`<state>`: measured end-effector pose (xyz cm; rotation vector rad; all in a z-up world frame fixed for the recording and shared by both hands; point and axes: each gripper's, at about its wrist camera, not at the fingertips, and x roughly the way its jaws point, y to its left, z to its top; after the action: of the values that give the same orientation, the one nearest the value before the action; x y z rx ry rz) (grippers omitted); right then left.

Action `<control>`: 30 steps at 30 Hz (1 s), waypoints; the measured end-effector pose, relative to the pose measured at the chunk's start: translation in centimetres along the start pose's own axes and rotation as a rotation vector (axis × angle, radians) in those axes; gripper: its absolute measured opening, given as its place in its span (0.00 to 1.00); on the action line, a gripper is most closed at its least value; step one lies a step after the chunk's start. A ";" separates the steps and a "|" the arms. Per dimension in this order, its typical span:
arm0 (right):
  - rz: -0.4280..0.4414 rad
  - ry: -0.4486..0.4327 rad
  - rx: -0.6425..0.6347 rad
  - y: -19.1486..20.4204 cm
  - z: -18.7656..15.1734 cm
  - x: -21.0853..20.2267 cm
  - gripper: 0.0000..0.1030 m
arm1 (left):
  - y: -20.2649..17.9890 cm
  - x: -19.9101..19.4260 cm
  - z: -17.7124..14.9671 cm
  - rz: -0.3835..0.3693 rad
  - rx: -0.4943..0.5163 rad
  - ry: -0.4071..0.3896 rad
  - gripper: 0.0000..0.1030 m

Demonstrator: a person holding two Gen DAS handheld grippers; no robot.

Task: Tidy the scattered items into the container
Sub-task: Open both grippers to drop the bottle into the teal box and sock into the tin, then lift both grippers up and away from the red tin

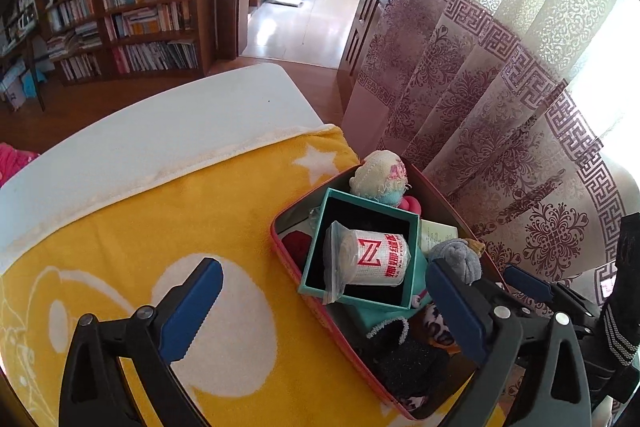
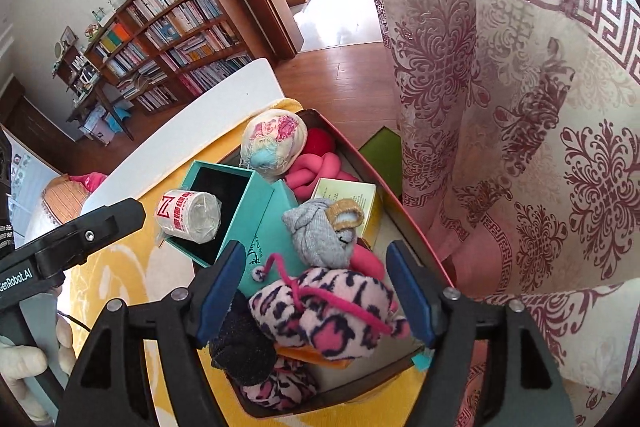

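Left gripper [image 1: 324, 311], black frame with ribbed blue rubber pads, is hanging with jaws spread wide and nothing between the pads; one finger over the yellow fleece blanket with white star and bear shapes [image 1: 160, 227], the other over the container

Red rectangular tin container [image 1: 280, 247] is sitting on the blanket at the table's far corner, beside a sheer cream curtain printed with maroon scrollwork and key-pattern bands [image 1: 500, 107]. It is sitting heaped full

On top of the heap a teal cardboard box with a black lining [image 1: 316, 247] is lying open and tilted. A white gauze roll with a red Z mark, sealed in a clear plastic bag [image 1: 372, 257], is resting across the box's opening

Right gripper [image 2: 316, 295], same build, is hovering with jaws partly apart, straddling a pink-and-black leopard-print plush sock bundle [image 2: 328, 311]; the pads are standing clear of it on both sides

A grey knitted sock ball with a yellow cuff [image 2: 324, 231] is lying just behind the leopard bundle. A pale frayed knit ball in cream, pink and blue [image 2: 272, 143] is sitting at the tin's far end, touching a coral-pink rubbery twisted loop [image 2: 316, 171]. A black fuzzy sock roll [image 2: 240, 347] is pressing against the near wall. A pale yellow paper box with small print [image 2: 344, 191] is showing against the curtain-side wall

A white smooth tabletop [image 1: 160, 123] is showing beyond the blanket edge
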<state>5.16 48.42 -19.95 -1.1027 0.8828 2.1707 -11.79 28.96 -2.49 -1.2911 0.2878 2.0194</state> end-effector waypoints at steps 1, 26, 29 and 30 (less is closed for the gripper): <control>-0.005 0.002 0.000 0.1 -0.3 -0.3 0.76 | 0.1 -0.5 -0.3 0.024 -0.005 -0.006 1.00; -0.115 -0.002 -0.038 1.0 -8.7 -6.5 0.77 | -5.0 -5.2 -5.2 -0.024 0.090 0.035 1.00; -0.126 0.001 -0.036 0.5 -9.1 -6.5 0.77 | -5.9 -5.5 -5.4 -0.029 0.120 0.027 1.00; -0.131 0.002 -0.039 0.4 -9.2 -6.6 0.77 | -6.2 -5.6 -5.4 -0.025 0.132 0.021 1.00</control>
<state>12.68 40.08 -18.44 -1.1487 0.7501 2.0881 -2.47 28.03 0.87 -1.2281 0.4061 1.9328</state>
